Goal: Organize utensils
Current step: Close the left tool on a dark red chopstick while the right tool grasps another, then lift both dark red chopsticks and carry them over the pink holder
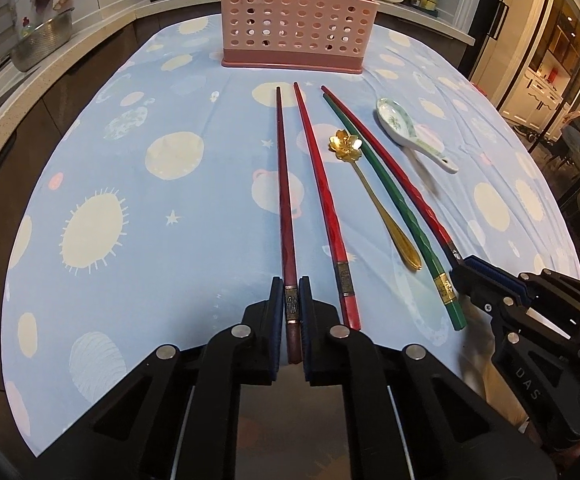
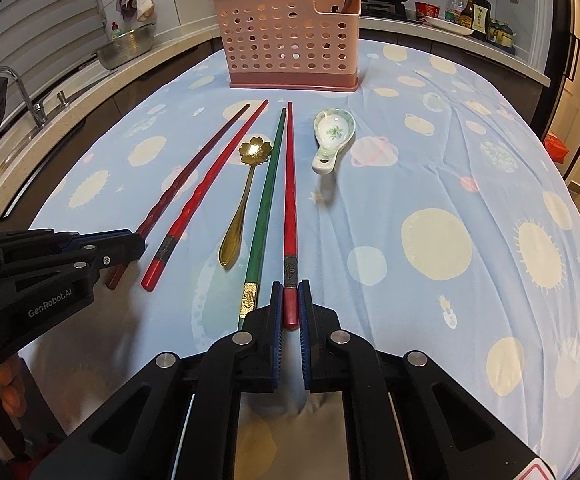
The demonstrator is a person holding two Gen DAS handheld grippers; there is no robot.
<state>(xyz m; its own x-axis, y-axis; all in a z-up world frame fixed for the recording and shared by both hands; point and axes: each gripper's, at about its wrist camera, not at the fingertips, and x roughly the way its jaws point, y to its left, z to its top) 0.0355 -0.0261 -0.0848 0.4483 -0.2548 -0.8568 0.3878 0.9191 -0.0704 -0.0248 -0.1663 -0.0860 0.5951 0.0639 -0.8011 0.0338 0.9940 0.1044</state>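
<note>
Left wrist view: our left gripper (image 1: pixel 291 300) fingers clamped on dark red chopstick (image 1: pixel 283 184), shaft running straight ahead toward pink holder (image 1: pixel 298 20).

Right wrist view: our right gripper (image 2: pixel 290 300) fingers pinch red chopstick (image 2: pixel 290 184) butt, green chopstick (image 2: pixel 268 192) just left, touching; holder ahead, compartments inside hidden.

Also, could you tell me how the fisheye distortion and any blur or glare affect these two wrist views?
Left wrist view: table edge bows strongly, corners vignetted black, white ceramic spoon has a smeared shadow. Right wrist view: same curved bowing; gold flower spoon glints at its bowl; pink utensil holder and chopsticks stay sharp.
</note>
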